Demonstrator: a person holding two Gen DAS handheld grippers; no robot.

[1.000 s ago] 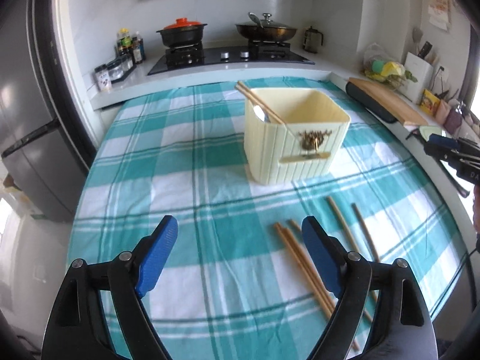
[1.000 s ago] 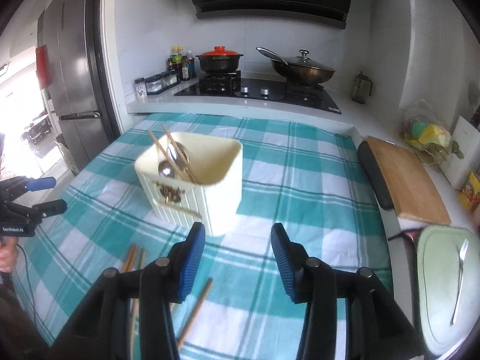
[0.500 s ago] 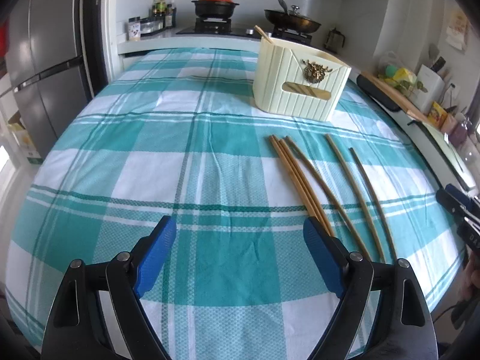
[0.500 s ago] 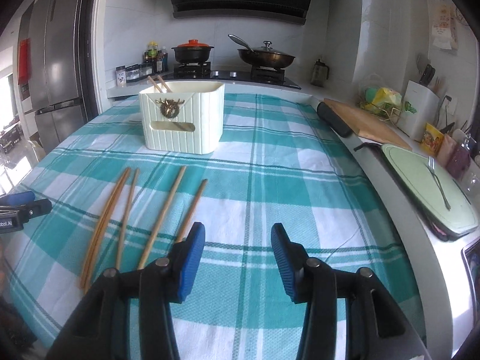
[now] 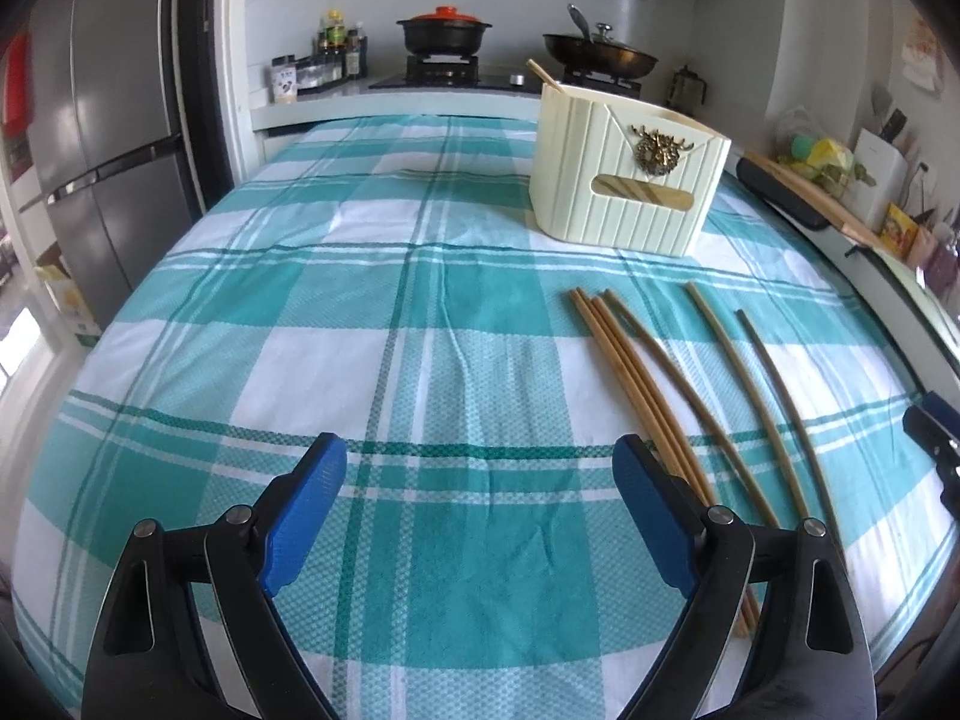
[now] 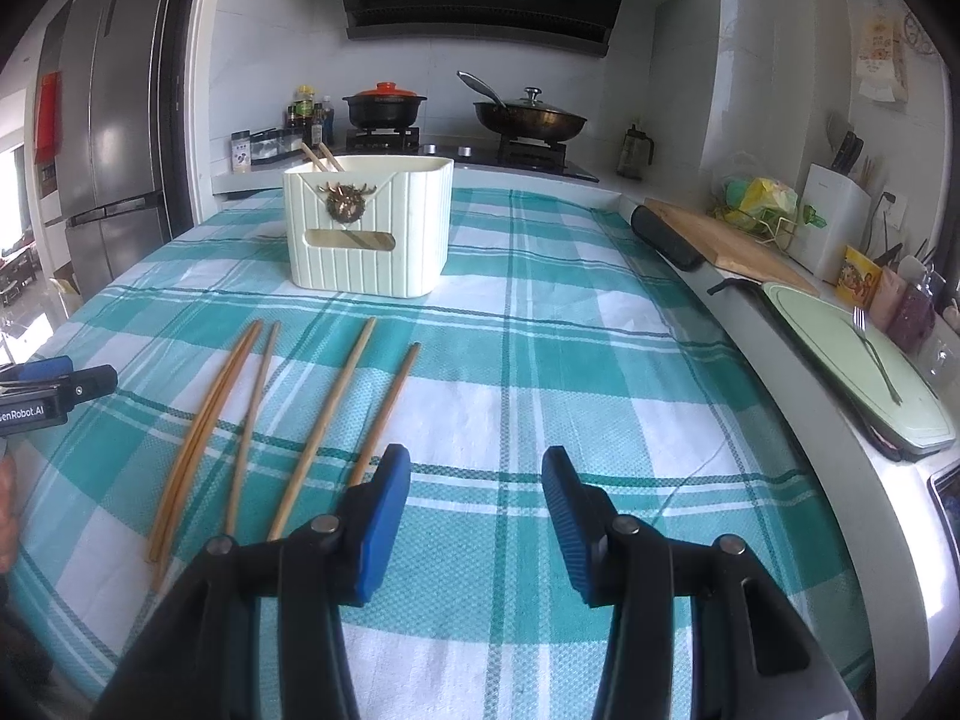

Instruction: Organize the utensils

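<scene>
Left wrist view: the left gripper hovers over the checked tabletop, fingers opening wide with nothing between them; wooden chopsticks lie to the right, a cream utensil holder beyond. Right wrist view: the right gripper, fingers apart and empty, sits right of the chopsticks; holder far left.

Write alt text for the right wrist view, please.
Loose wooden chopsticks lie on a teal checked tablecloth in front of a cream utensil box. The right hand-held gripper is open above the cloth, holding nothing. A stove with pots stands behind.
</scene>
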